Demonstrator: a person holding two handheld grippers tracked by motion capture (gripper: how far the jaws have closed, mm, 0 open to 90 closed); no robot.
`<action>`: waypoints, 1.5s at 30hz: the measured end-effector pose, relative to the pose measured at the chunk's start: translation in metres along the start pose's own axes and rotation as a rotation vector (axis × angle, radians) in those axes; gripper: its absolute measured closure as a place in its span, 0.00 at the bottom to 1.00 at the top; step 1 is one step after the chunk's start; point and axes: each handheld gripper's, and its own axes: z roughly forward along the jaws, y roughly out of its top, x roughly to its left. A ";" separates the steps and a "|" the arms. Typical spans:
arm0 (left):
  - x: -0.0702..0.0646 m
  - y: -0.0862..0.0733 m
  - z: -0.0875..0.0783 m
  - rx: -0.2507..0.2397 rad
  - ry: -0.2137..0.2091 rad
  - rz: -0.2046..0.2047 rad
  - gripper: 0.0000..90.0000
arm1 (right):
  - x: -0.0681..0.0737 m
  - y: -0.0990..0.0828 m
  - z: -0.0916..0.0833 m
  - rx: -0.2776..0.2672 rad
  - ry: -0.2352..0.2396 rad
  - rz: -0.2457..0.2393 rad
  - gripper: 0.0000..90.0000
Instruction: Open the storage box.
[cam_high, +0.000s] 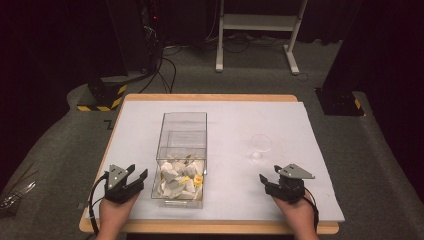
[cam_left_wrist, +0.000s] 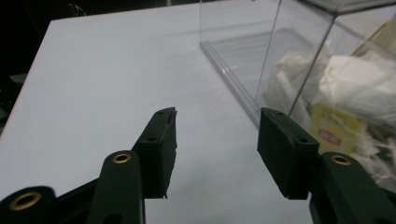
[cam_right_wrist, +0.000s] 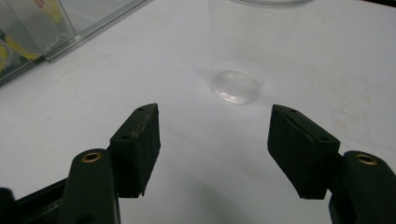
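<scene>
Both tools hover empty over the white surface (cam_high: 225, 115).
Left tool (cam_high: 136, 178) spread beside the clear box (cam_high: 182, 150) of tea bags (cam_high: 180, 177); right tool (cam_high: 266, 181) spread near the clear cup (cam_high: 261, 146).

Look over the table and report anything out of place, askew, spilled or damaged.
Little stands out. The clear box sits square on the white mat, its tea bags heaped loosely but all inside. The clear cup stands upright. One oddity: the left gripper has a jaw pad with a ragged, chipped edge. Nothing is spilled.
</scene>
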 end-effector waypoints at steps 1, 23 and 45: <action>0.002 -0.001 0.002 0.015 0.002 0.001 0.53 | 0.002 0.002 0.000 -0.002 0.006 -0.010 0.39; 0.013 -0.015 0.020 0.105 0.004 0.002 0.44 | 0.056 0.046 0.007 -0.062 0.141 -0.068 0.42; 0.012 -0.015 0.022 0.120 -0.004 0.008 0.43 | 0.100 0.069 0.012 -0.125 0.247 -0.129 0.46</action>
